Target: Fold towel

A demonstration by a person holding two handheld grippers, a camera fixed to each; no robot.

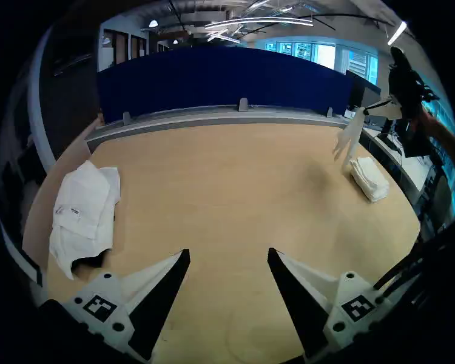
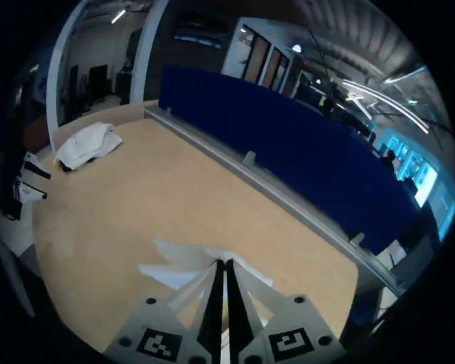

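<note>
My left gripper (image 1: 227, 270) hovers open over the bare wooden table (image 1: 227, 182), holding nothing. A loose heap of white towels (image 1: 85, 212) lies to its left near the table edge; the same heap (image 2: 88, 144) sits far off in the right gripper view. At the right end of the table lies a folded white towel (image 1: 369, 177). Above it my right gripper (image 1: 403, 85) is raised, with a white towel (image 1: 350, 138) hanging from it. In the right gripper view that gripper (image 2: 223, 270) is shut on this towel (image 2: 185, 261), which fans out to both sides of the fingers.
A blue partition (image 1: 227, 79) on a grey rail (image 1: 215, 115) runs along the back of the table. Desks with monitors (image 1: 361, 91) stand beyond the right end. The left gripper (image 2: 32, 182) shows at the left rim of the right gripper view.
</note>
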